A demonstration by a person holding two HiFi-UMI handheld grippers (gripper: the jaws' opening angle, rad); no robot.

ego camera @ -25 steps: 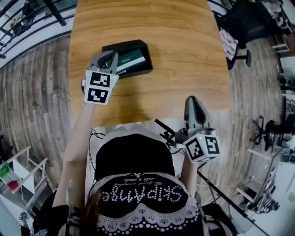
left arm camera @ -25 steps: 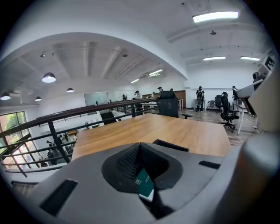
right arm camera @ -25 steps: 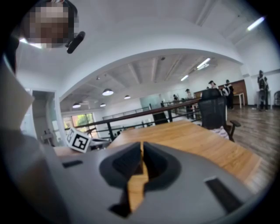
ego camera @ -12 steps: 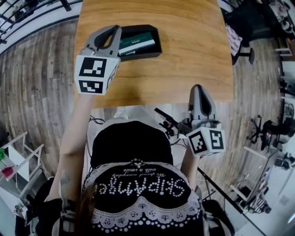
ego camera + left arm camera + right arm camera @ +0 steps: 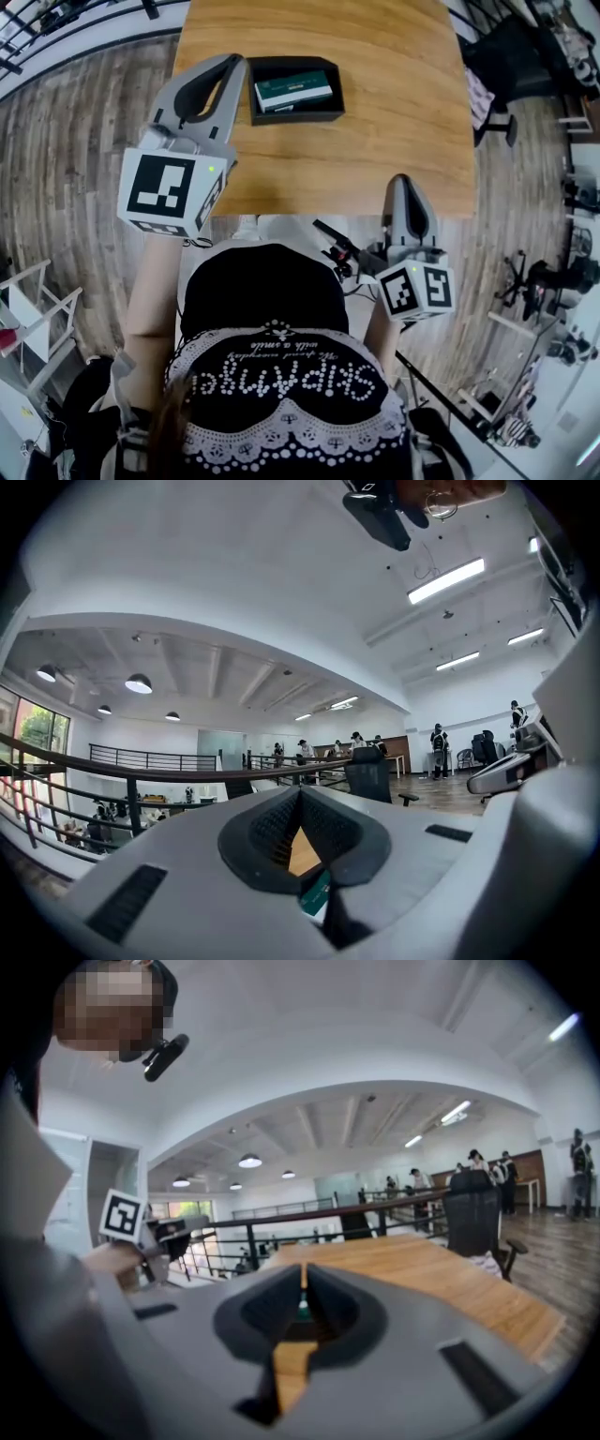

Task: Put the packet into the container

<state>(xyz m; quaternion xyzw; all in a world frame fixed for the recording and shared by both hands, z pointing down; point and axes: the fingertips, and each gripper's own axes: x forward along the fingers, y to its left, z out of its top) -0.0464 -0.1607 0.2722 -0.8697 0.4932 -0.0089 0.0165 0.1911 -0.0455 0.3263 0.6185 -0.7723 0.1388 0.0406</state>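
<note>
Currently, nearest to you, your shirt is showing a line of decorative script, upside down in the head view and not reliably legible. Just beyond it, you are holding the right gripper at the near edge of the surface, its jaws pressed together on nothing and pointing away from you, well apart from the task's things. Farther out on your left, you are carrying the left gripper raised over the surface, its jaws likewise closed and empty; this is the nearer tool. The container, a black tray, is lying just to the right of those jaws. The packet, dark green, is lying flat inside it, with its long axis running left to right across your view, crosswise to the left jaws. Its pale label is carrying print too small to read. By these views, the placement is looking complete.
</note>
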